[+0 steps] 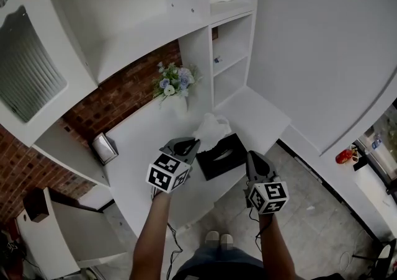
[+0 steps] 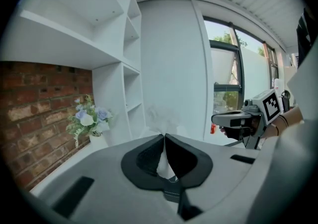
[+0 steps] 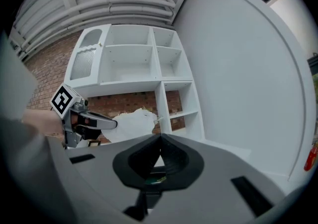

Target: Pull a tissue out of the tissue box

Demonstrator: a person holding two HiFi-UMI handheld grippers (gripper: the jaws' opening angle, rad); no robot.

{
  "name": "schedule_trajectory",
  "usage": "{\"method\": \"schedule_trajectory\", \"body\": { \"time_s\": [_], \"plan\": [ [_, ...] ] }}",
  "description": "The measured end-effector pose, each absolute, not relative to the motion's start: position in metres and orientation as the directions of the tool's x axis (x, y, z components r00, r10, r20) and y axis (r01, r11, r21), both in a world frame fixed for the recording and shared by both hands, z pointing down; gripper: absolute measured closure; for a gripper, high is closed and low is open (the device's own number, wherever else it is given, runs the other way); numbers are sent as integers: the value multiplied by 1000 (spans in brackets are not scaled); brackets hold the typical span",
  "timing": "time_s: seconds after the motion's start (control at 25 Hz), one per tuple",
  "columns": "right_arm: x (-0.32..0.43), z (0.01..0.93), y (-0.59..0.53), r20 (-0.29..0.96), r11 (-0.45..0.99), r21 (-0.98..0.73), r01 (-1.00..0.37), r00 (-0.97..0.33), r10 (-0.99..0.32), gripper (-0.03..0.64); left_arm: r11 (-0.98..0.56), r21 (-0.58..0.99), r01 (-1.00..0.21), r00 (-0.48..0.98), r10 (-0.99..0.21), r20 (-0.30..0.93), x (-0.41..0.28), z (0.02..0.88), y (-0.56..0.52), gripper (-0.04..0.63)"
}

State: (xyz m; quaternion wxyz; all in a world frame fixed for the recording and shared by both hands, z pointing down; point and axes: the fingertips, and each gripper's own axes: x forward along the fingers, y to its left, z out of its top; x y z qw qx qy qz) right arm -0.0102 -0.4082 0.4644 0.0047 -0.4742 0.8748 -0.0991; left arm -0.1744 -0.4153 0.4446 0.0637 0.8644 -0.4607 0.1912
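Left gripper (image 1: 193,143) is clamped on the white tissue (image 1: 211,128), above the far-left edge of the black tissue box (image 1: 222,156) on the counter (image 1: 136,142). Pull straight up, steadily, to avoid tearing. Right gripper (image 1: 250,156), closed and empty, hangs just right of the box; hold the box down with it if it lifts.
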Motion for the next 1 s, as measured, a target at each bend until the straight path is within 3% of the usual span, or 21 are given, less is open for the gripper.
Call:
{"method": "schedule_trajectory", "body": {
  "time_s": [0.44,1.0],
  "plan": [
    [-21,427,-396,12,554,-156,-818,-562,-827,617,-389,10,-921,386,-910,149,-200,396,-369,586],
    [-19,405,-386,-42,551,-137,-823,-551,-833,617,-281,-8,-960,281,-959,19,-203,366,-329,586]
  ]
}}
